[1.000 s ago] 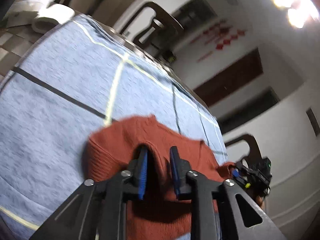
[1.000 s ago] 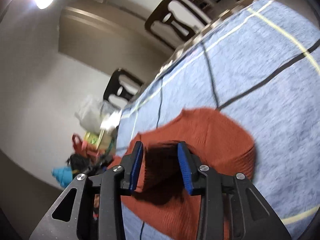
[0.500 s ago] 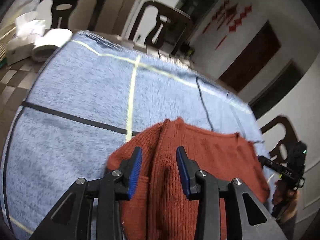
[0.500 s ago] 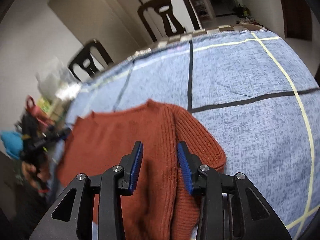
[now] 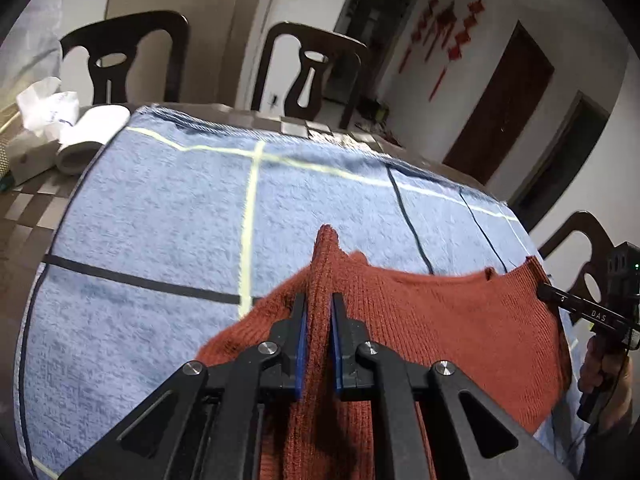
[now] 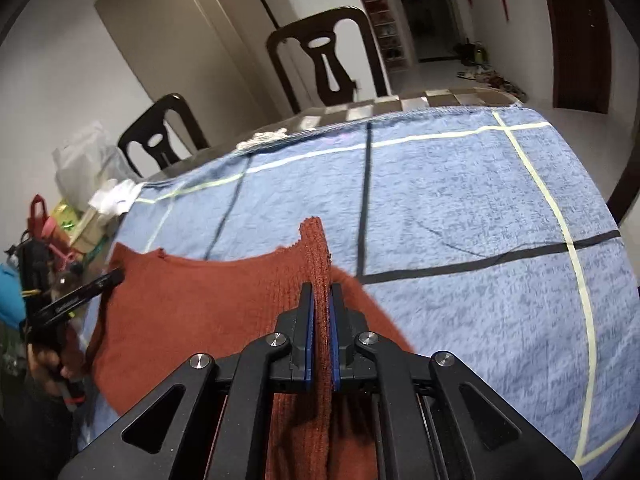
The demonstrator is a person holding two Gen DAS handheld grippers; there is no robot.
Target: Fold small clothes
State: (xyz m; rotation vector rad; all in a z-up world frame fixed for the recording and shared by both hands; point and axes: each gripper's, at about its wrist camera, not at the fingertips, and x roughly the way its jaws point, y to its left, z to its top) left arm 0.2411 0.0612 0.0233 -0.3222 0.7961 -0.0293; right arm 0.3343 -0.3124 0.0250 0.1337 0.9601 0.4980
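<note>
A rust-red knitted sweater (image 5: 448,320) hangs stretched between my two grippers above a blue towel (image 5: 160,220) with yellow and black lines. My left gripper (image 5: 318,312) is shut on one top corner of the sweater, the fabric pinched upright between its blue pads. My right gripper (image 6: 319,304) is shut on the other top corner of the sweater (image 6: 192,300). The right gripper shows at the right edge of the left wrist view (image 5: 548,290), and the left gripper at the left edge of the right wrist view (image 6: 114,276).
The towel covers a checkered table (image 5: 24,216). A tissue box and a white roll (image 5: 92,136) lie at its left end. Dark chairs (image 5: 308,68) stand behind the table. Bags and boxes (image 6: 76,208) sit beside it in the right wrist view.
Both grippers went from open over the sweater to shut on its corners. The sweater is now pulled up and spread taut between them.
</note>
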